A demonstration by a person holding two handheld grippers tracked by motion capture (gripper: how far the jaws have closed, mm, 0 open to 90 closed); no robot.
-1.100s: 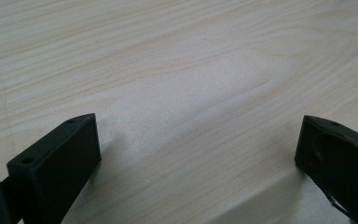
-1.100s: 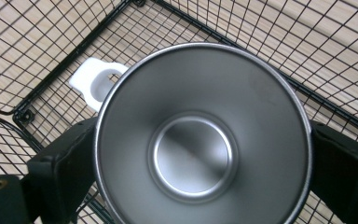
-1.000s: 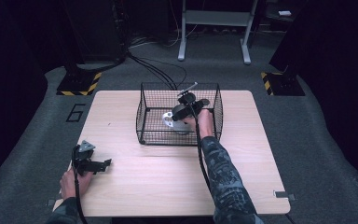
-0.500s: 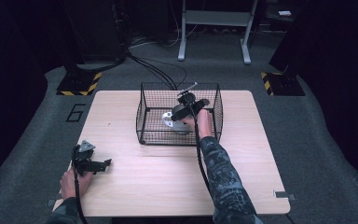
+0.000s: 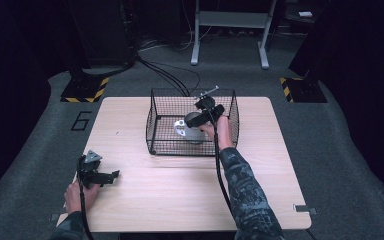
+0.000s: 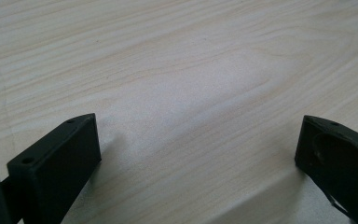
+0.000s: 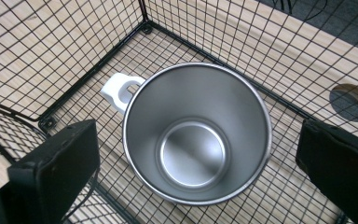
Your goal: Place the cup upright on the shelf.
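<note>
A steel mug (image 7: 196, 135) with a white handle (image 7: 119, 91) stands upright and empty inside a black wire basket (image 5: 152, 120) at the table's middle back. My right gripper (image 5: 205, 112) hovers over the mug (image 5: 192, 129) inside the basket. In the right gripper view its jaws stand wide apart on either side of the rim, right gripper (image 7: 198, 140) open and not touching the mug. My left gripper (image 5: 111, 176) rests low over the bare wood at the front left; in the left gripper view the left gripper (image 6: 198, 140) is open with nothing between its jaws.
The basket walls (image 7: 74, 42) close in around the mug on all sides. A round hole (image 7: 349, 100) in the light wooden table (image 5: 180, 200) shows beyond the basket. Dark floor, cables (image 5: 165, 75) and a metal stand (image 5: 230, 20) lie behind the table.
</note>
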